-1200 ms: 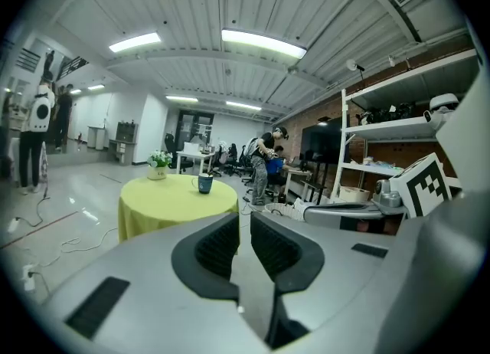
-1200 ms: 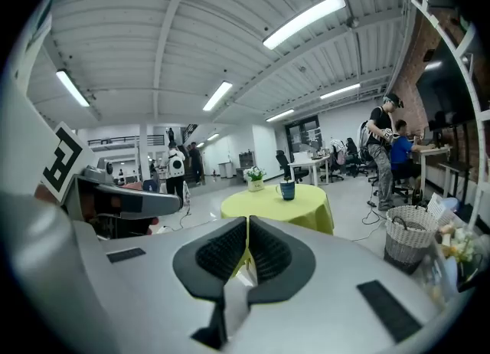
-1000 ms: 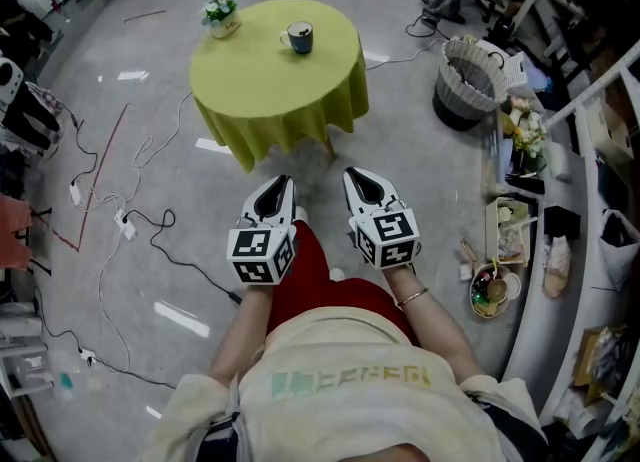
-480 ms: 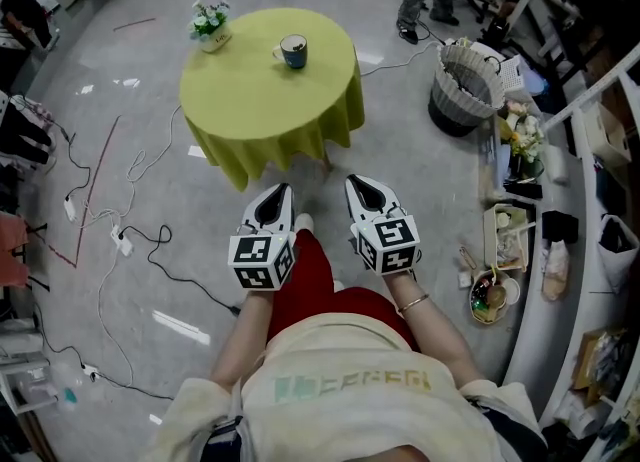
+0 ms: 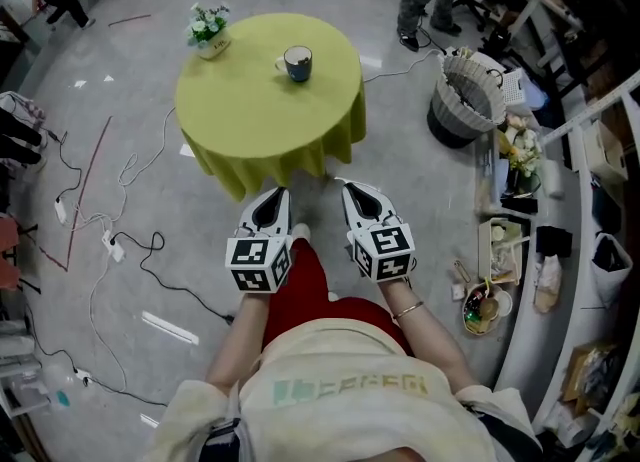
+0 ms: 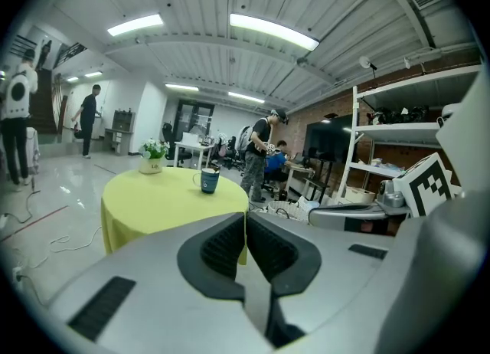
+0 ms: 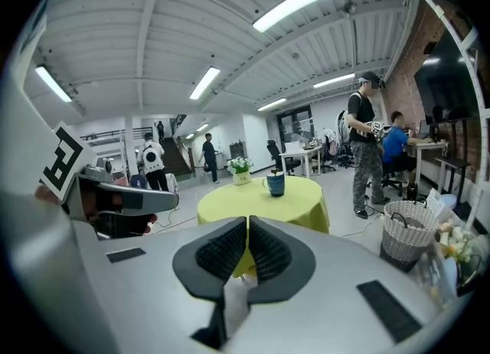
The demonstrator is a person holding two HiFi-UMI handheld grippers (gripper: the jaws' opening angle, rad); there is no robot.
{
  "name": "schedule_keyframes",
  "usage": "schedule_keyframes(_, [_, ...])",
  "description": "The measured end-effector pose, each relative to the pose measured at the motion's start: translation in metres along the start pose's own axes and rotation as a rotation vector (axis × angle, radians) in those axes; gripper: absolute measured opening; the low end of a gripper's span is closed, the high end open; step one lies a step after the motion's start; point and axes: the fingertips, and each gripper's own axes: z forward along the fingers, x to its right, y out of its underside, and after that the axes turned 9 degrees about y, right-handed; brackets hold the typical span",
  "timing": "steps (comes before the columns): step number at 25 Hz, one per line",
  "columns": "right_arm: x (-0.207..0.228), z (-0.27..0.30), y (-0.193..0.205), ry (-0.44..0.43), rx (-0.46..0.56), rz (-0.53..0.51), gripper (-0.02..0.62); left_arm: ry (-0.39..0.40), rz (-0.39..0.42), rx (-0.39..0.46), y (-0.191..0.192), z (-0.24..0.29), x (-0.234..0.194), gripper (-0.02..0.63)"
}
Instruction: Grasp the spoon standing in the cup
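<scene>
Presently, the left gripper [image 5: 277,193] and the right gripper [image 5: 353,188] are held low, jaws pressed together on nothing, well apart from the round table [image 5: 250,125]. The blue cup [image 5: 297,63] is seen towards the table's far side; its spoon is too small to be resolved. For a clean grasp, the jaws should be parted before the handle is approached from above.

The near half of the round bench with the yellow-green cloth [image 5: 262,125] is bare, an open way up to the dark blue ceramic cup [image 5: 298,64] near its far right. The small pot of white flowers [image 5: 208,30] stands well apart at the far left rim. On the floor, the white wicker basket [image 5: 468,98] flanks the right, loose cables [image 5: 148,240] the left.
</scene>
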Motion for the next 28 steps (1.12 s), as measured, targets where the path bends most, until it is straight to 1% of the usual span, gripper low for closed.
schedule_keyframes(11, [0.004, 0.059, -0.020, 0.012, -0.020, -0.008, 0.039, 0.011, -0.012, -0.014, -0.019, 0.038, -0.047, 0.031])
schedule_keyframes(28, [0.019, 0.136, -0.047, 0.069, -0.053, 0.014, 0.038, 0.078, 0.006, -0.048, -0.055, 0.110, -0.103, 0.031])
